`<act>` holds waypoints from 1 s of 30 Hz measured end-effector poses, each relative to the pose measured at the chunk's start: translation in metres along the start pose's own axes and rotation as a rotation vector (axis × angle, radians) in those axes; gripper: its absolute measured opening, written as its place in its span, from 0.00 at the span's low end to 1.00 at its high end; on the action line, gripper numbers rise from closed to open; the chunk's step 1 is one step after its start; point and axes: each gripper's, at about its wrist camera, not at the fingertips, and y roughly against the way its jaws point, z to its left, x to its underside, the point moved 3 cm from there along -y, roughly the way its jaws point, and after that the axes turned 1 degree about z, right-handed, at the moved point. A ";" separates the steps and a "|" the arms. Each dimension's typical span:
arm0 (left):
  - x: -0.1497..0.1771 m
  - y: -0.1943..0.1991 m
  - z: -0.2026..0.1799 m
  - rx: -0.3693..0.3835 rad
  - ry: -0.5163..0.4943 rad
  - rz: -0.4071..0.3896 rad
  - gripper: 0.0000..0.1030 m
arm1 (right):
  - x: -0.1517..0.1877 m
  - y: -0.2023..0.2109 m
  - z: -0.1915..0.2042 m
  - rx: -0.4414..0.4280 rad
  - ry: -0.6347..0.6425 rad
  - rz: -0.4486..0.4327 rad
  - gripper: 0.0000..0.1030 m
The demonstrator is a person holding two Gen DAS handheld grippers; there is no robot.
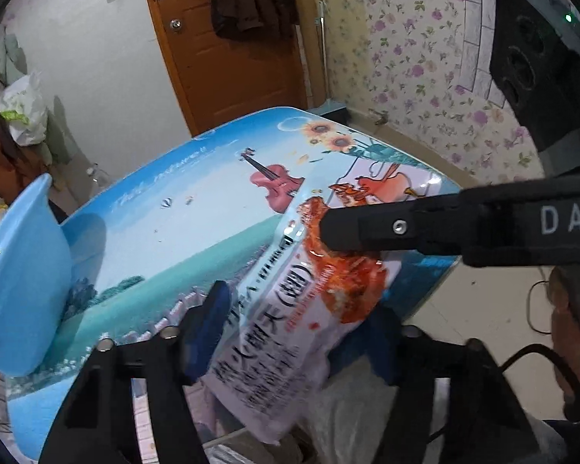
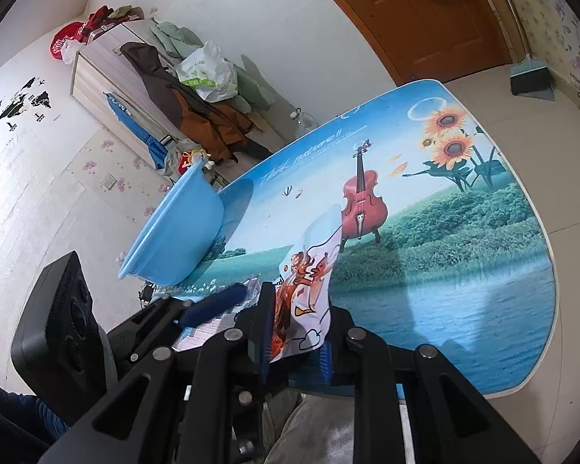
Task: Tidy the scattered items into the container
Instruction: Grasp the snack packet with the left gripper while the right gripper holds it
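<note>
Clamped between the right gripper's [image 2: 294,332] 2 blue pads, a snack packet [image 1: 309,301] is held above the printed table [image 2: 464,270]. It also lies between the left gripper's [image 1: 290,328] part-closed jaws; contact cannot be told. A blue basin [image 2: 174,239] stands near.

A white snack packet [image 1: 290,321] printed with orange food lies between the blue-padded fingers of the left gripper [image 1: 290,332], over a scenic printed table [image 1: 166,239]. The right gripper [image 1: 352,228] pinches its far end; a blue basin [image 1: 19,270] stands left.
</note>
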 end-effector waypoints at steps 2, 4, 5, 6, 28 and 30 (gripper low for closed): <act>0.001 0.000 -0.001 0.003 -0.008 -0.007 0.48 | 0.000 -0.001 -0.001 0.002 -0.003 0.001 0.21; 0.002 0.001 -0.004 0.000 -0.030 -0.019 0.43 | 0.000 -0.002 -0.002 0.003 -0.006 0.003 0.21; 0.002 0.002 -0.005 -0.003 -0.041 -0.025 0.39 | 0.000 -0.004 -0.002 0.002 -0.009 0.003 0.21; 0.003 0.003 -0.007 -0.010 -0.056 -0.034 0.35 | 0.000 -0.004 -0.002 0.002 -0.011 0.002 0.21; 0.001 0.026 0.002 -0.015 -0.023 -0.085 0.24 | -0.007 0.008 0.029 0.007 0.057 -0.029 0.21; 0.001 0.030 0.005 -0.016 -0.016 -0.092 0.23 | -0.008 0.010 0.034 0.007 0.067 -0.032 0.21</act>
